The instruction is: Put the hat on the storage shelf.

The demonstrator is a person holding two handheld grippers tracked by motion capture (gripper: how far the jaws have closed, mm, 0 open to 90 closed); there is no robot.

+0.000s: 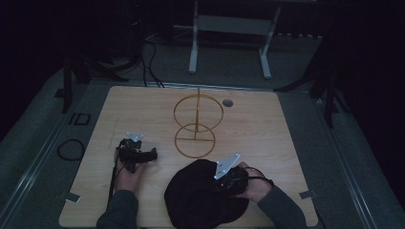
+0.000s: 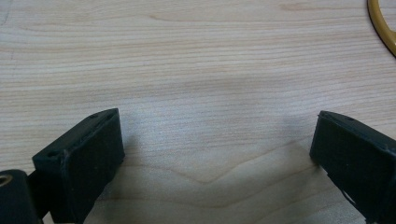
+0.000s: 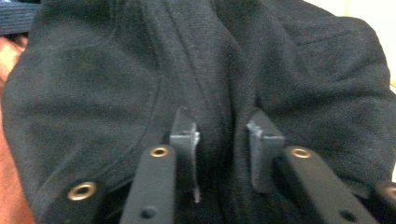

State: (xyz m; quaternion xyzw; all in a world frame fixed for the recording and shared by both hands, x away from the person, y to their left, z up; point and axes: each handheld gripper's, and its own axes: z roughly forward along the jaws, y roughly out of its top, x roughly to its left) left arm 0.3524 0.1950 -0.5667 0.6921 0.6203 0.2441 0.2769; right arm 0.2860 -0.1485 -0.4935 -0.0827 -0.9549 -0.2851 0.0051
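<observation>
The right claw (image 3: 223,140) pinches a fold of the black hat (image 3: 116,84) on the bench (image 1: 143,109). The left claw (image 2: 212,154) rests wide apart on bare wood, beside the gold wire stand (image 1: 197,125).

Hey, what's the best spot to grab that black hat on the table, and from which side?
Probably a raised fold of the soft crown, approached from the near right edge, where the right gripper already pinches a ridge of fabric. The black hat lies slumped on the table, so its bunched cloth gives the jaws something to close on. The left gripper sits open over bare wood.
</observation>
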